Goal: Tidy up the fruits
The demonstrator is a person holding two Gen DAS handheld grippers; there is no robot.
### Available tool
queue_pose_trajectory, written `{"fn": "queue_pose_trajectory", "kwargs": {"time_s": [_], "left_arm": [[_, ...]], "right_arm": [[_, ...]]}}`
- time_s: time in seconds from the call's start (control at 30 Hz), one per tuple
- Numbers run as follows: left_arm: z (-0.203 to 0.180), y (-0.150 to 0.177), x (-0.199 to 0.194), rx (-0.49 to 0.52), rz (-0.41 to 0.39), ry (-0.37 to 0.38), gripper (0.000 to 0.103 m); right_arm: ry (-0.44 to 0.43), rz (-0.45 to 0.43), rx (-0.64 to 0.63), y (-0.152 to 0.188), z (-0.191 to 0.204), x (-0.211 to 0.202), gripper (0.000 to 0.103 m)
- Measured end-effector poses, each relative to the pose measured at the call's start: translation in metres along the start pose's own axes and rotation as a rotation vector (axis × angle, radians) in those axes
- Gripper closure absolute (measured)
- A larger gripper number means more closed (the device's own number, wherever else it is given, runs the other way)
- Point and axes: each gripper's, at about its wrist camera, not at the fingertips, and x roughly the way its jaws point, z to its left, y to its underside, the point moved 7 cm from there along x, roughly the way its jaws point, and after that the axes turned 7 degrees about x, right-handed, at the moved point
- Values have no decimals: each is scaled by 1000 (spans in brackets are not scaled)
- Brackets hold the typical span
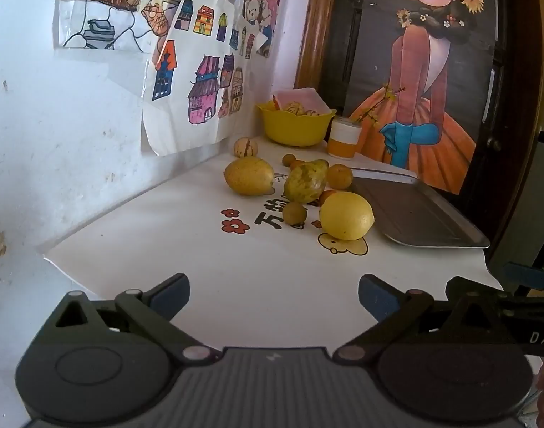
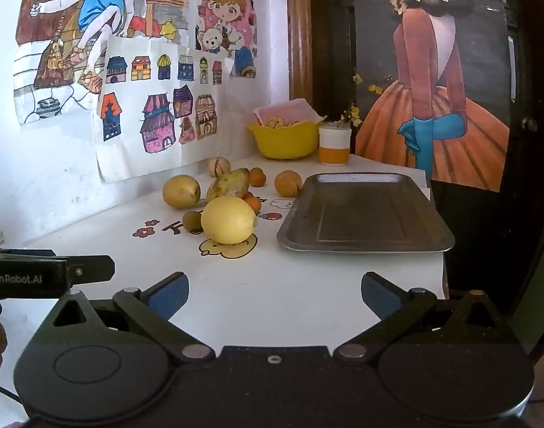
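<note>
Your left gripper (image 1: 273, 294) hangs over the near, bare part of the white table (image 1: 207, 271) with its blue-padded fingers spread wide and nothing between them. Your right gripper (image 2: 275, 294) stands the same way, fingers apart and empty, a little to the right of the other; its body shows at the right edge of the left wrist view. The fruit lies in a loose cluster ahead of both tools, well apart from the fingertips, on the printed cloth. Nearest to you is the large yellow lemon (image 1: 346, 215), ahead and slightly right of the left gripper and ahead and left of the right one. Just left of it sits a small greenish round fruit (image 1: 294, 213). Behind them rests a mottled green-yellow fruit (image 1: 305, 181), with a dull yellow oval fruit (image 1: 248, 175) to its left near the wall and an orange (image 1: 339, 176) to its right. A striped pale fruit (image 1: 245, 147) lies farther back by the wall. The metal tray (image 2: 364, 214) lies flat to the right of the cluster, just beside the orange, with nothing on it. At the far end stand a yellow bowl (image 2: 285, 139) holding striped fruit and, just beside it, a white and orange cup (image 2: 334, 144).
</note>
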Motion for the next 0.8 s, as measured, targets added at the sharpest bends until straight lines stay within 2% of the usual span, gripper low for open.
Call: {"fn": "queue_pose_trajectory", "kwargs": {"time_s": [0.8], "left_arm": [[-2,1,-1,-1,-3,-2,0]], "right_arm": [[-1,0,-12,0,3,-1,1]]}}
